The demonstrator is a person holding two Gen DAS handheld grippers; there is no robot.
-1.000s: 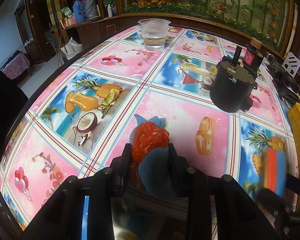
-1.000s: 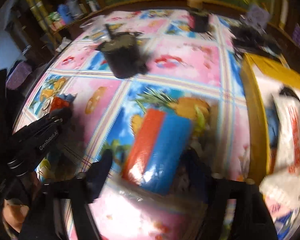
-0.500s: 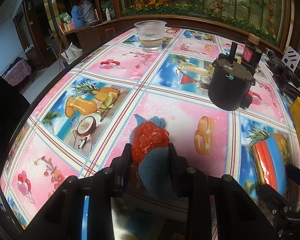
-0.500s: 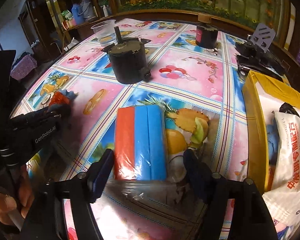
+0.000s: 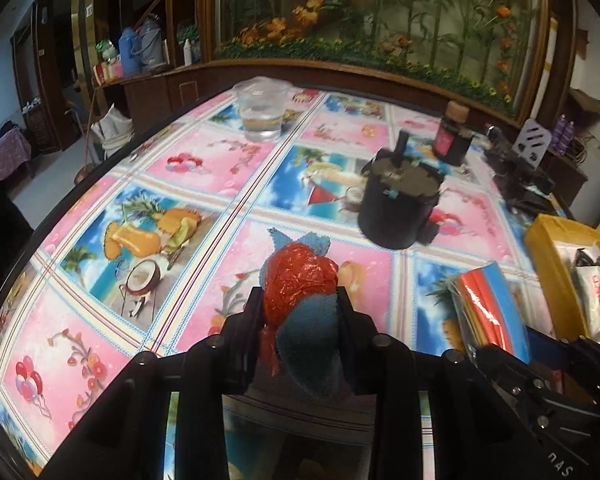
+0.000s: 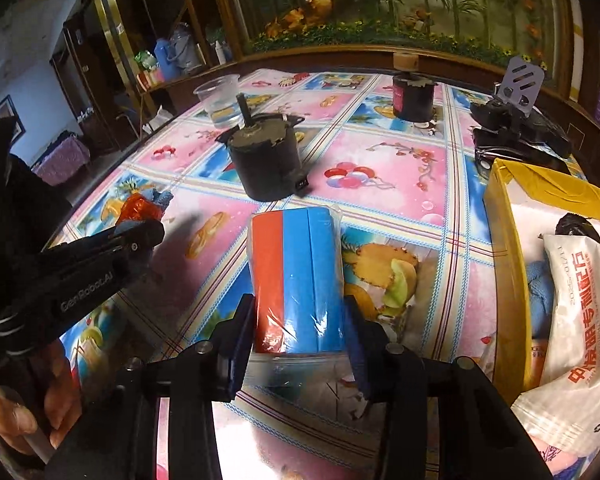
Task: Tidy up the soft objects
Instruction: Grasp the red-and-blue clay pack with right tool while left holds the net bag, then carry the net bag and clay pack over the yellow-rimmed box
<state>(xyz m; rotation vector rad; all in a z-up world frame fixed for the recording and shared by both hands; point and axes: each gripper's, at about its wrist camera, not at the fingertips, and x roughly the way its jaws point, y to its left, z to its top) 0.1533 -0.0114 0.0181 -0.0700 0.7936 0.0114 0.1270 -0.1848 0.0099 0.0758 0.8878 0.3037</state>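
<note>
My left gripper (image 5: 299, 304) is shut on a soft bundle (image 5: 300, 280) of blue cloth and crumpled red plastic, held just over the patterned tablecloth (image 5: 188, 160). The right wrist view shows this bundle (image 6: 138, 208) at the left, at the tip of the left gripper (image 6: 140, 236). My right gripper (image 6: 299, 320) is closing its jaws on a plastic-wrapped pack of red and blue sponges (image 6: 296, 264). Both pads touch the pack's near end. In the left wrist view the pack (image 5: 488, 304) is at the right, tilted.
A yellow cardboard box (image 6: 504, 240) at the right holds a white packet (image 6: 580, 320) and a blue cloth. A black round motor (image 6: 266, 164) stands beyond the pack. Farther back are a plastic cup of water (image 5: 262, 110), a dark jar (image 6: 414, 96) and a black device (image 6: 516, 128).
The right gripper's jaws have closed in from wide on either side of the sponge pack until they touch it. The left gripper still grips the bundle and has tipped up slightly.
</note>
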